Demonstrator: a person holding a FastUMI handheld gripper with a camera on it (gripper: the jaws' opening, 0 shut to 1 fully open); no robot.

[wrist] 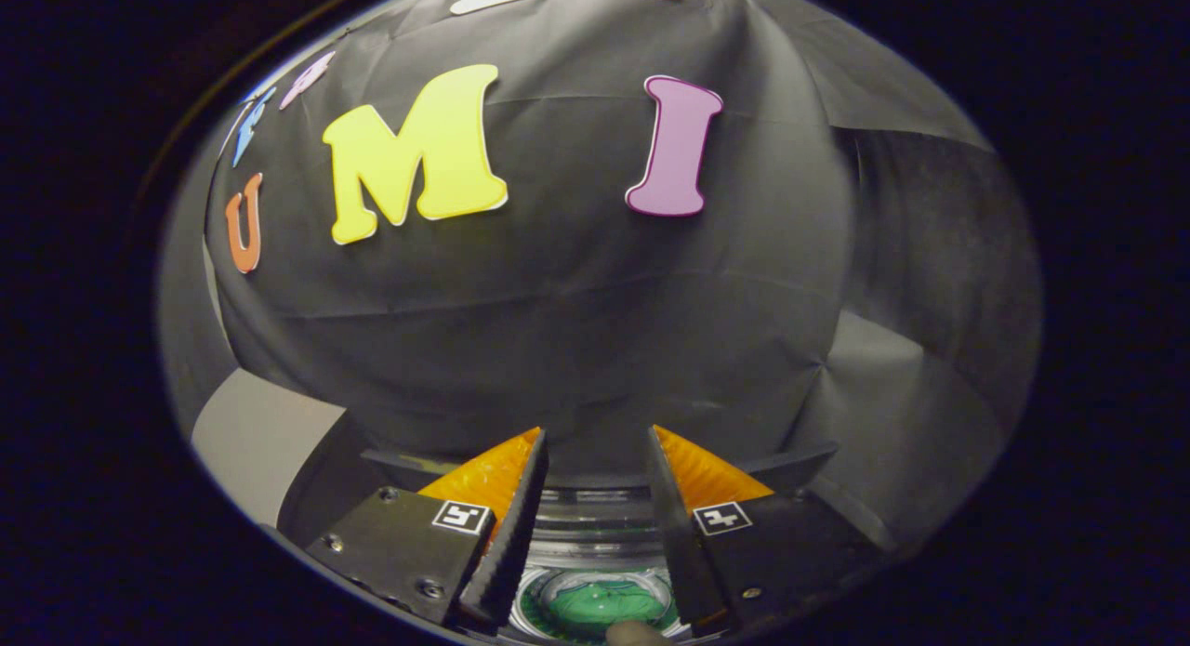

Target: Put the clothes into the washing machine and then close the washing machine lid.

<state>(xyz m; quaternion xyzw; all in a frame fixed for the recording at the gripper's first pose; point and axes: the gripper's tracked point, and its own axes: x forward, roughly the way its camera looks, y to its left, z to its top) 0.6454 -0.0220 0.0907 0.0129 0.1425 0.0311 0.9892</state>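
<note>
1. My gripper (595,441) is about half open: its two fingers stand apart with a clear gap between the tips. Nothing is between them, and neither pad touches anything.
2. Each finger (513,525) has a black ribbed pad with an orange back and a black mount carrying one square marker. Two markers in all.
3. The washer (595,525) lies under and just beyond the fingers. I see it through the gap: a clear, ribbed round tub wall, looked into from above.
4. Down in the tub bottom, between the finger bases, there is a green patch (600,601) inside a pale ring. Whether it is cloth or part of the tub I cannot tell.
5. A small tan rounded thing (635,633) sits at the near rim, below the green; too little of it shows to identify.
6. Beyond the fingertips hangs the black cloth wall (576,330); a grey panel (256,437) stands beside the washer.
7. Count: one gripper, two fingers, one washer.
</note>
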